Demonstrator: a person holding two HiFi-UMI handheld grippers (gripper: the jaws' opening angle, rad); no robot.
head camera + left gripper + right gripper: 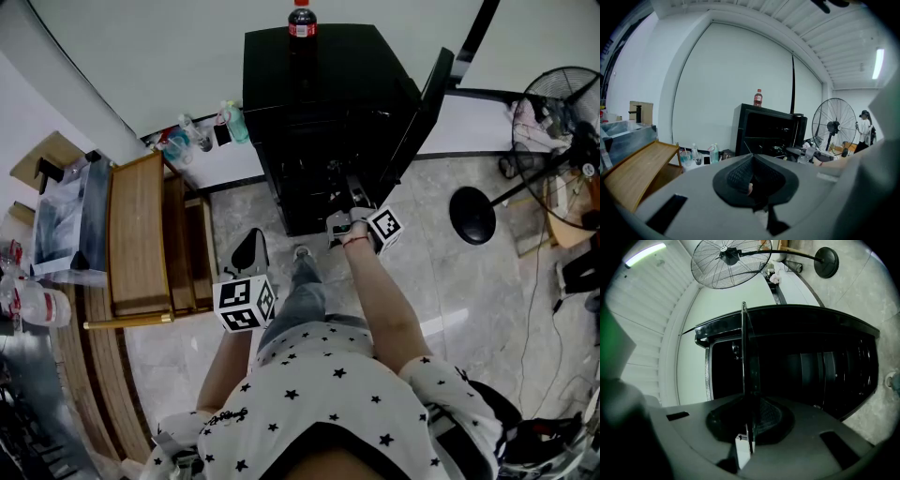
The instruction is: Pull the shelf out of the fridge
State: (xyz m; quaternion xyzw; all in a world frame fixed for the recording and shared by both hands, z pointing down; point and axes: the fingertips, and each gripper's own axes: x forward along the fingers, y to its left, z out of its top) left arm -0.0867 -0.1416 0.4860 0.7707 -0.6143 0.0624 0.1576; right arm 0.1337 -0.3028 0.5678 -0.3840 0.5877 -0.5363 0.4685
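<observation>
The black mini fridge point(319, 103) stands open, its door point(422, 112) swung out to the right. In the right gripper view a thin glass shelf point(744, 357) shows edge-on, running from the dark fridge interior point(811, 366) down between my jaws. My right gripper point(749, 416) is shut on the shelf's front edge; in the head view it point(342, 223) sits at the fridge opening. My left gripper point(248, 251) hangs low to the left, away from the fridge point(768, 131). Its jaws point(752, 180) are shut with nothing between them.
A cola bottle point(301, 19) stands on top of the fridge. A wooden bench point(141, 234) and several bottles point(202, 131) are on the left. A standing fan point(562, 112) and its round base point(472, 215) are on the right. A person point(865, 126) stands far off.
</observation>
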